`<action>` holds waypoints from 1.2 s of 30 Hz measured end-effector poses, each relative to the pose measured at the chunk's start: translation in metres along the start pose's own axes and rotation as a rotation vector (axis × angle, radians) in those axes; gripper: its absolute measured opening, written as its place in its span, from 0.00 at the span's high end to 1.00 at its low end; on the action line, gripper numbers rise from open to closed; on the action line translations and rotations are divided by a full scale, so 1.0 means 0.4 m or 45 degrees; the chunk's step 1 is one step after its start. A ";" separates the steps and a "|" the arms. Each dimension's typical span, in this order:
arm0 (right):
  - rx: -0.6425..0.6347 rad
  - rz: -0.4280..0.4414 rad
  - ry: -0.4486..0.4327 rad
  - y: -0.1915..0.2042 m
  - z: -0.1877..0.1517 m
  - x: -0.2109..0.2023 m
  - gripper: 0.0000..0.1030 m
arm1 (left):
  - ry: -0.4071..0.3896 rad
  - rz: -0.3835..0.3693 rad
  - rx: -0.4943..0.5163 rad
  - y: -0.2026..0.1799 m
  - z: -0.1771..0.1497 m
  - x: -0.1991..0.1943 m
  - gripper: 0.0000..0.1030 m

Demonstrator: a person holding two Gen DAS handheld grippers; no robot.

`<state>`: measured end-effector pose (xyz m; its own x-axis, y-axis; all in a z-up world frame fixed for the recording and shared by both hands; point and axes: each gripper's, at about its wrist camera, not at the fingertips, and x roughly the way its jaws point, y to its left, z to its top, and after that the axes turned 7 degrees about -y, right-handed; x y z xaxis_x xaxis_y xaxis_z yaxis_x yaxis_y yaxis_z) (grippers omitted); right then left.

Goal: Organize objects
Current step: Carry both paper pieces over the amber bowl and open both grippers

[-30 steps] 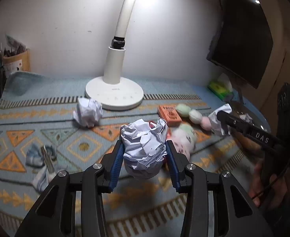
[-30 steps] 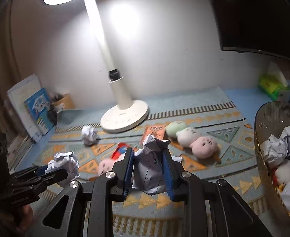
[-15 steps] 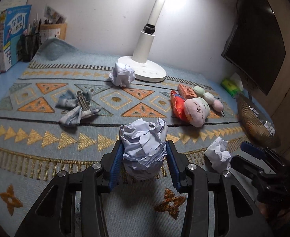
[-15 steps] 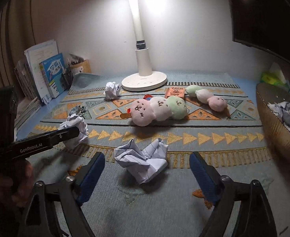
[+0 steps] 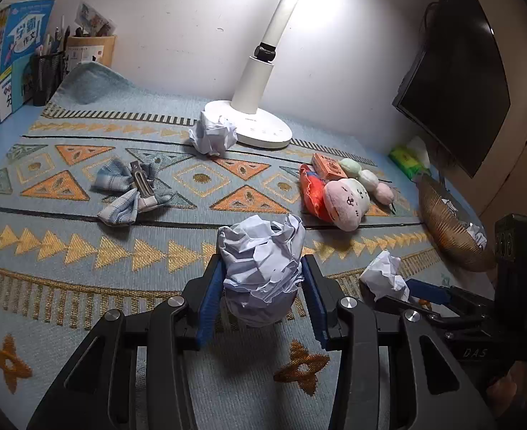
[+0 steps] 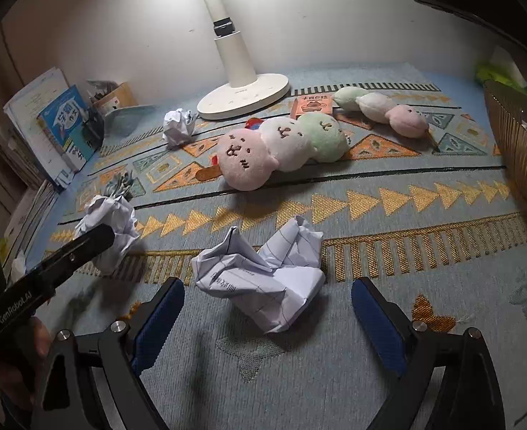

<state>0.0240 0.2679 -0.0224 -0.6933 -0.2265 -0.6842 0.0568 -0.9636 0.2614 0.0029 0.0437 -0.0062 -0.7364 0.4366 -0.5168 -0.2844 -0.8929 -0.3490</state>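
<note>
My left gripper (image 5: pixel 262 267) is shut on a crumpled white paper ball (image 5: pixel 258 251), held just above the patterned mat (image 5: pixel 84 251). From the right wrist view the same ball (image 6: pixel 114 216) shows at the left, behind the left finger. My right gripper (image 6: pixel 269 286) stands open above the mat's front. A loosely crumpled lined paper (image 6: pixel 263 283) lies on the mat between its fingers, touching neither pad. This paper (image 5: pixel 385 274) also appears at the right of the left wrist view. A third paper ball (image 5: pixel 213 134) rests by the lamp base.
A white desk lamp (image 5: pixel 252 127) stands at the back. Two plush dango skewers (image 6: pixel 281 147) (image 6: pixel 381 107) and an orange box (image 6: pixel 312 105) lie mid-mat. A woven basket (image 6: pixel 514 150) holding paper balls sits right. A checked cloth with a clip (image 5: pixel 131 190) lies left; books and pen holders (image 5: pixel 16 53) line the back left.
My right gripper opened and its paper dropped onto the mat, then the gripper sank toward it. Both hands drew back to the mat's front. The left grip on its ball is unchanged.
</note>
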 end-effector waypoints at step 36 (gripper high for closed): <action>0.409 -0.491 -0.559 -0.623 0.248 -0.536 0.39 | 0.014 -0.460 0.246 -0.738 0.125 0.216 0.60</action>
<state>0.0873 0.5706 0.1266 -0.8529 0.2704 -0.4466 -0.4237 -0.8583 0.2895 -0.0075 0.3394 0.0913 -0.5616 0.7260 -0.3968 -0.6343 -0.6857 -0.3570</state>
